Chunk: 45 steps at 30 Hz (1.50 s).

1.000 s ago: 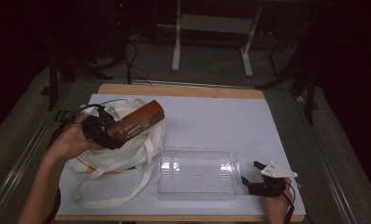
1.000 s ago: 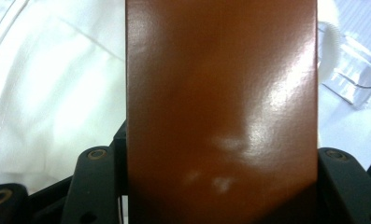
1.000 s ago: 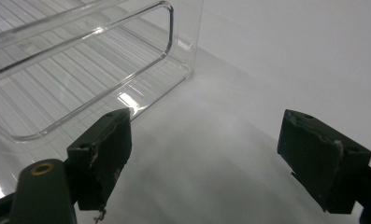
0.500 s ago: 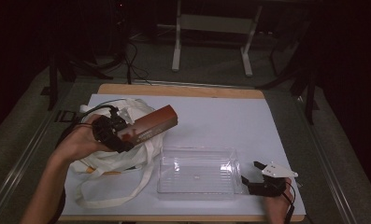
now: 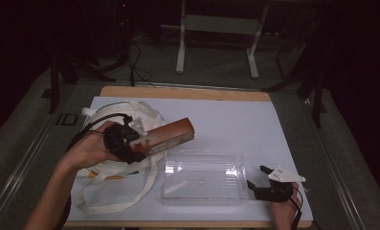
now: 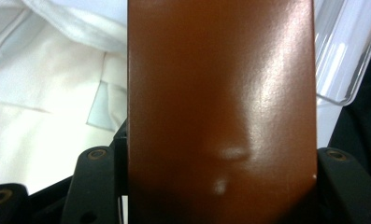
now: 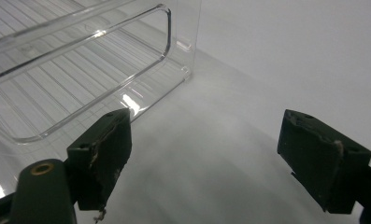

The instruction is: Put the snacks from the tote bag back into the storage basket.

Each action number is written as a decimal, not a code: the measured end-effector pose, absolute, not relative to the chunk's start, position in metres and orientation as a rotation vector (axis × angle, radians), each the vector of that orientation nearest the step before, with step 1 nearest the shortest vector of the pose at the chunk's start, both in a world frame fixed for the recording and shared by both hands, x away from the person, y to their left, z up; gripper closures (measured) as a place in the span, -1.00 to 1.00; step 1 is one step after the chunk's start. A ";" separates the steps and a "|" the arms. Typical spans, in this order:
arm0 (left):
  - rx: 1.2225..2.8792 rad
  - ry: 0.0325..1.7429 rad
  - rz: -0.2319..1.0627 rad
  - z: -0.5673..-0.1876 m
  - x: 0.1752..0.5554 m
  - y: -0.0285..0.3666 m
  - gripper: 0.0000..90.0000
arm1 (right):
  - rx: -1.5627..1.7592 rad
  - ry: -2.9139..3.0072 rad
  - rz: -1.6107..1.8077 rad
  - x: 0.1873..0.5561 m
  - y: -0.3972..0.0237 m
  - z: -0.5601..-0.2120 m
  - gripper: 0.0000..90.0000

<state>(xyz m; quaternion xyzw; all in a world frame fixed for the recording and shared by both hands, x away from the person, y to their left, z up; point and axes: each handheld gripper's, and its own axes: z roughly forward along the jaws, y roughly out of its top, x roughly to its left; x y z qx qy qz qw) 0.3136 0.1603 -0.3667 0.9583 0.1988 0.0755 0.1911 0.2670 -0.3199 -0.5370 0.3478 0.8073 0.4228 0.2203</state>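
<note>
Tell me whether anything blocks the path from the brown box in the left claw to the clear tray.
Nothing visible does. The left claw holds the brown box in the air above the clear tray's far left corner; the tray looks empty. The white bag lies left of it.

Nothing here can be read. The brown box (image 5: 169,135) has a pale patch on its side near the left tool (image 5: 130,141), but any print there is too small and blurred to make out, and the face seen in the left gripper view is plain glossy brown. The clear tray (image 5: 202,178) carries no legible marks.
</note>
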 end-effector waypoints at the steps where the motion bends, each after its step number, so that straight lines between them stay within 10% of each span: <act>1: 2.688 0.555 0.206 -0.367 0.314 0.159 -0.03 | 0.961 2.233 1.169 0.267 -0.320 -0.537 -0.61; 45: 2.760 0.130 0.080 -0.385 0.293 0.120 -0.04 | 0.962 2.231 1.178 0.267 -0.321 -0.537 -0.61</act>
